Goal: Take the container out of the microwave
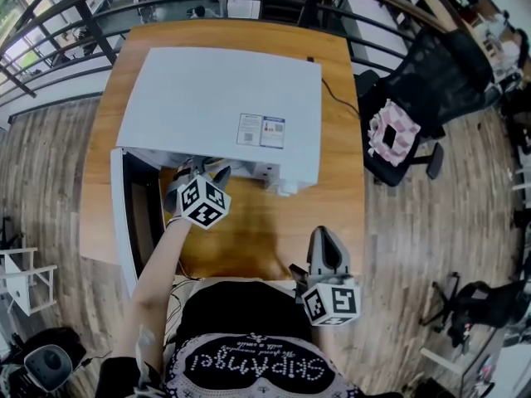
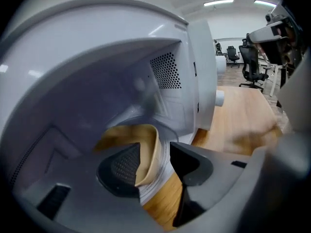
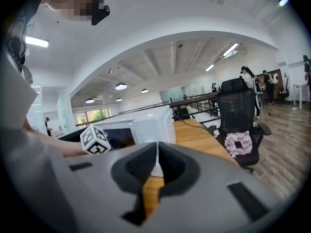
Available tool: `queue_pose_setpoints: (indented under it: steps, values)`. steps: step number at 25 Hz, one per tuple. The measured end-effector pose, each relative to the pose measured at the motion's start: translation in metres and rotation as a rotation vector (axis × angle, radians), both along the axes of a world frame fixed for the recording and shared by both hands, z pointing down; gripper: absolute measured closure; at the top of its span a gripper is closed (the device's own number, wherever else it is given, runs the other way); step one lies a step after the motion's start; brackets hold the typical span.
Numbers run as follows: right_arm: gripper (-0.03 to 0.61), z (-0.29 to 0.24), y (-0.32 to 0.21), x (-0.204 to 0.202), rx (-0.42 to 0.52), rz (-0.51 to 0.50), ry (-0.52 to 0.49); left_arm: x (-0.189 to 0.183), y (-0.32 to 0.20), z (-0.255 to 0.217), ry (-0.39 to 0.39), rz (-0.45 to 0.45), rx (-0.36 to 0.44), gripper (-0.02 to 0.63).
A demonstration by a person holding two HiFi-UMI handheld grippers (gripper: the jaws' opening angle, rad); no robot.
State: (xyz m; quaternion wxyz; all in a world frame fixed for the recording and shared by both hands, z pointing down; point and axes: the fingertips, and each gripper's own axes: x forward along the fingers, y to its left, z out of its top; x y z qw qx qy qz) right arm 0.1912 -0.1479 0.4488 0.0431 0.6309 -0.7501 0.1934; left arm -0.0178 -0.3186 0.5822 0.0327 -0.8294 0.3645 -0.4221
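Container [image 2: 148, 152] partly behind a jaw of left tool [image 2: 158, 161], microwave [image 1: 216, 98] label [image 1: 261, 130] print too small to read

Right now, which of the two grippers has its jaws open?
The left gripper: its jaws stand apart astride the tan container's wall inside the microwave. The right gripper has its jaws together, holding nothing.

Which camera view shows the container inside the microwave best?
The left gripper view: the tan container sits close up in the microwave, its rim between the open fingers. In the head view the microwave's top hides it. In the right gripper view the opening is too small and dark to tell.
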Motion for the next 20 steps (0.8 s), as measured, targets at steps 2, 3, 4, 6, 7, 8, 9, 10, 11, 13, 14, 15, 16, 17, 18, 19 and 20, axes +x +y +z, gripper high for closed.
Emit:
queue_pose_setpoints:
  steps: [2, 3, 4, 6, 7, 8, 9, 10, 11, 13, 14, 15, 16, 17, 18, 19, 20]
  values:
    - [0.545, 0.001, -0.001, -0.001, -0.004, -0.003, 0.001, 0.000, 0.000, 0.009, -0.013, 0.012, -0.027, 0.402]
    - [0.545, 0.002, -0.001, -0.002, -0.007, -0.004, 0.001, 0.000, 0.000, 0.012, -0.018, 0.018, -0.040, 0.402]
    - [0.544, 0.002, -0.001, -0.003, -0.008, -0.004, 0.002, 0.000, 0.000, 0.015, -0.022, 0.022, -0.050, 0.403]
    - [0.543, 0.002, -0.002, -0.004, -0.010, -0.005, 0.005, -0.001, 0.000, 0.019, -0.033, 0.028, -0.062, 0.403]
    - [0.544, 0.001, -0.002, -0.005, -0.011, -0.007, 0.005, -0.001, 0.000, 0.020, -0.039, 0.030, -0.062, 0.408]
    - [0.544, 0.001, -0.002, -0.005, -0.012, -0.007, 0.006, -0.002, 0.000, 0.021, -0.046, 0.034, -0.062, 0.414]
    - [0.543, 0.002, -0.003, -0.006, -0.014, -0.008, 0.006, -0.002, -0.001, 0.021, -0.054, 0.039, -0.061, 0.425]
    - [0.545, 0.002, -0.003, -0.006, -0.016, -0.008, 0.007, -0.002, -0.001, 0.022, -0.060, 0.044, -0.061, 0.436]
    - [0.544, 0.003, -0.003, -0.007, -0.017, -0.009, 0.009, -0.002, -0.001, 0.022, -0.067, 0.049, -0.061, 0.443]
    - [0.545, 0.003, -0.003, -0.009, -0.018, -0.013, 0.010, -0.003, -0.002, 0.023, -0.084, 0.057, -0.055, 0.463]
    - [0.545, 0.003, -0.004, -0.010, -0.017, -0.015, 0.009, -0.003, -0.002, 0.023, -0.096, 0.061, -0.048, 0.474]
    - [0.545, 0.003, -0.004, -0.010, -0.017, -0.016, 0.009, -0.004, -0.003, 0.023, -0.109, 0.065, -0.039, 0.490]
    - [0.545, 0.003, -0.005, -0.011, -0.018, -0.017, 0.008, -0.004, -0.003, 0.023, -0.119, 0.071, -0.032, 0.508]
    - [0.544, 0.004, -0.005, -0.011, -0.020, -0.017, 0.009, -0.004, -0.003, 0.023, -0.125, 0.076, -0.028, 0.516]
    - [0.545, 0.004, -0.005, -0.011, -0.022, -0.018, 0.010, -0.004, -0.003, 0.023, -0.128, 0.081, -0.028, 0.522]
    - [0.545, 0.004, -0.005, -0.012, -0.024, -0.018, 0.010, -0.004, -0.003, 0.023, -0.130, 0.084, -0.029, 0.531]
    - [0.544, 0.004, -0.005, -0.012, -0.025, -0.019, 0.011, -0.004, -0.004, 0.023, -0.131, 0.086, -0.030, 0.543]
